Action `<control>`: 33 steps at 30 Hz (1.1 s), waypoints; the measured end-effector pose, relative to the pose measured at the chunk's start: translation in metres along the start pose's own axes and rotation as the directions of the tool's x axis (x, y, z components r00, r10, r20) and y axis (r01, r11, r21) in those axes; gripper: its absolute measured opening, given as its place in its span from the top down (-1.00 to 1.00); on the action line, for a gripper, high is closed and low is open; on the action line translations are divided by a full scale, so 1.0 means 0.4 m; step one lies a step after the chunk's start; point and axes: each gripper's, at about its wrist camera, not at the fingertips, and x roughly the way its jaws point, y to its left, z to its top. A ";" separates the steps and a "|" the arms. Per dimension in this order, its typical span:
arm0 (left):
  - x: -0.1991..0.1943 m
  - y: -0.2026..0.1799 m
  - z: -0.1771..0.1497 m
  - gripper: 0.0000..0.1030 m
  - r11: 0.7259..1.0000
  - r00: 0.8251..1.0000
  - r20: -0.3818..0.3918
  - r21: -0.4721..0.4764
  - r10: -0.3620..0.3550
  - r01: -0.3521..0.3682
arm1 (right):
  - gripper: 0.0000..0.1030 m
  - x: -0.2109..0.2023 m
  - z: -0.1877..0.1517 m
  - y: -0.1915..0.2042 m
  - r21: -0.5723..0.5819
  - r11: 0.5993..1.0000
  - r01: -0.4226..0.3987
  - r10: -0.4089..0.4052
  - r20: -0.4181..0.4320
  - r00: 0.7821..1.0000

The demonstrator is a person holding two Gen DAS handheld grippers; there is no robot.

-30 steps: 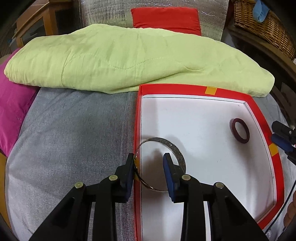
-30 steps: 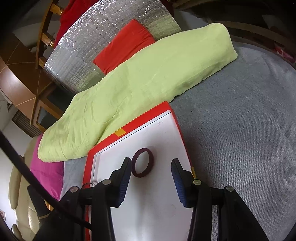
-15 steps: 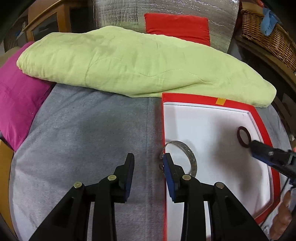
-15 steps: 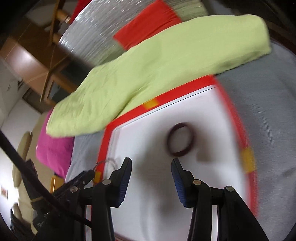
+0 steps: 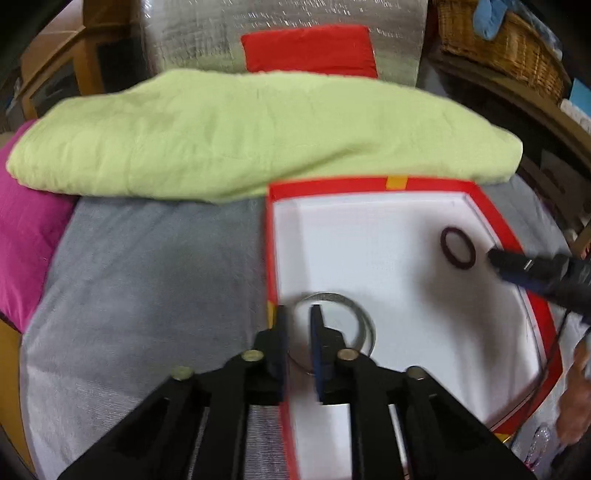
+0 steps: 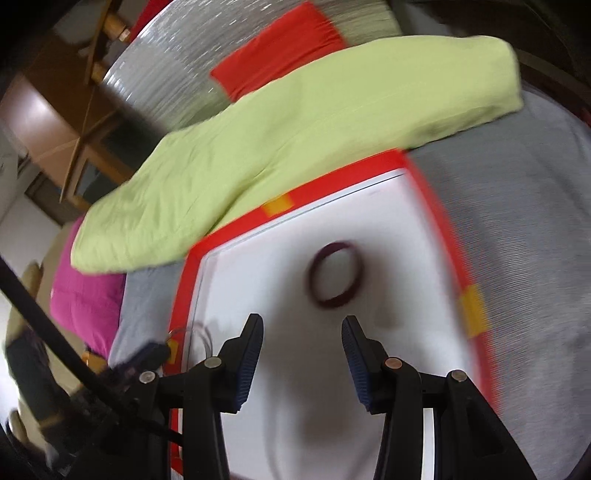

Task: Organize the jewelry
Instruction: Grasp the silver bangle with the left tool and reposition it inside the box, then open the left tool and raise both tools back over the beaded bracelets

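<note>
Your left claw [image 5: 297,334] is sitting low over the tray's near left edge, its jaws drawn close with only a narrow gap, straddling the rim of the silver bangle [image 5: 364,325]; whether they are actually pinching it, you cannot tell through the blur. The bangle is lying inside the tray [image 5: 484,206], just by the red left wall.

Your right claw [image 6: 301,345] is hanging spread wide over the tray's white floor, holding nothing. Just beyond its tips the maroon ring [image 6: 336,275] is lying on the white, nearer the right wall, well apart from the bangle.

The tray itself is resting on a grey cover [image 5: 147,266], red walls marked with small orange patches. Past its far wall a pale green quilt [image 5: 240,133] is stretching across, touching or overlapping the tray's far edge. A magenta cushion [image 5: 26,240] is poking out at the left under the quilt. Behind that, a silvery quilted panel [image 5: 199,33] with a red cushion [image 5: 310,48] against it. Wooden furniture [image 6: 48,122] is showing at the far left, and a wicker basket [image 5: 506,40] at the far right.
</note>
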 end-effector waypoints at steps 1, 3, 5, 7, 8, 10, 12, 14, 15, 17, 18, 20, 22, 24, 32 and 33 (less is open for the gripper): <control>0.009 -0.002 -0.001 0.83 1.000 1.000 -0.007 -0.004 -0.006 0.006 | 0.07 -0.007 0.006 -0.011 0.011 1.000 0.002 -0.002 0.007 1.000; 0.026 -0.017 -0.004 0.83 1.000 1.000 -0.024 0.000 -0.018 0.018 | 0.07 -0.027 0.019 -0.037 0.026 1.000 0.008 -0.008 0.020 1.000; 0.035 -0.034 -0.004 0.83 1.000 0.999 -0.029 0.017 -0.015 0.015 | 0.07 -0.045 0.033 -0.059 0.038 0.999 0.012 -0.013 0.029 0.999; 0.047 -0.053 -0.002 0.83 1.000 0.999 -0.035 0.025 -0.008 0.009 | 0.07 -0.056 0.042 -0.072 0.049 0.999 0.014 -0.016 0.037 0.999; 0.050 -0.057 0.000 0.83 1.000 0.999 -0.034 0.023 -0.002 0.002 | 0.07 -0.064 0.046 -0.082 0.054 0.998 0.014 -0.017 0.040 0.999; 0.057 -0.059 0.007 0.83 1.000 0.999 -0.036 0.015 0.003 -0.002 | 0.07 -0.071 0.052 -0.091 0.055 0.998 0.019 -0.021 0.042 0.999; 0.055 -0.058 0.012 0.83 1.000 0.999 -0.043 -0.005 -0.010 0.010 | 0.06 -0.080 0.057 -0.101 0.047 0.999 0.018 -0.020 0.033 0.999; 0.043 -0.062 0.013 0.83 1.000 0.999 -0.042 -0.007 -0.010 0.010 | 0.06 -0.088 0.058 -0.103 0.024 0.999 0.045 -0.046 0.032 0.998; 0.037 -0.064 0.014 0.83 1.000 0.999 -0.039 -0.003 -0.007 0.007 | 0.06 -0.093 0.057 -0.102 0.008 0.999 0.052 -0.052 0.030 0.998; 0.003 -0.074 0.013 0.71 1.000 1.000 -0.021 0.010 0.001 -0.001 | 0.06 -0.112 0.053 -0.106 -0.009 0.998 0.055 -0.054 0.027 0.998; -0.018 -0.077 0.010 0.63 1.000 1.000 -0.011 0.012 0.005 -0.004 | 0.06 -0.124 0.048 -0.106 -0.017 0.998 0.055 -0.054 0.028 0.998; -0.059 -0.081 -0.001 0.21 1.000 1.000 0.014 0.015 0.021 -0.022 | 0.05 -0.156 0.034 -0.106 -0.043 0.997 0.060 -0.058 0.031 0.998; -0.116 -0.083 -0.027 0.03 0.998 0.998 0.049 0.030 0.046 -0.047 | 0.03 -0.185 0.012 -0.096 -0.079 0.995 0.062 -0.059 0.037 0.998; -0.157 -0.080 -0.051 0.00 0.997 0.996 0.067 0.051 0.054 -0.057 | 0.02 -0.215 -0.019 -0.081 -0.123 0.991 0.059 -0.055 0.035 0.998; -0.273 -0.018 -0.206 -0.04 0.994 0.993 0.079 0.058 0.083 -0.088 | 0.01 -0.333 -0.202 -0.082 -0.217 0.974 0.066 -0.067 0.004 0.998; -0.278 -0.005 -0.231 -0.04 0.995 0.994 0.074 0.059 0.081 -0.085 | 0.01 -0.344 -0.218 -0.082 -0.224 0.972 0.071 -0.071 0.007 0.997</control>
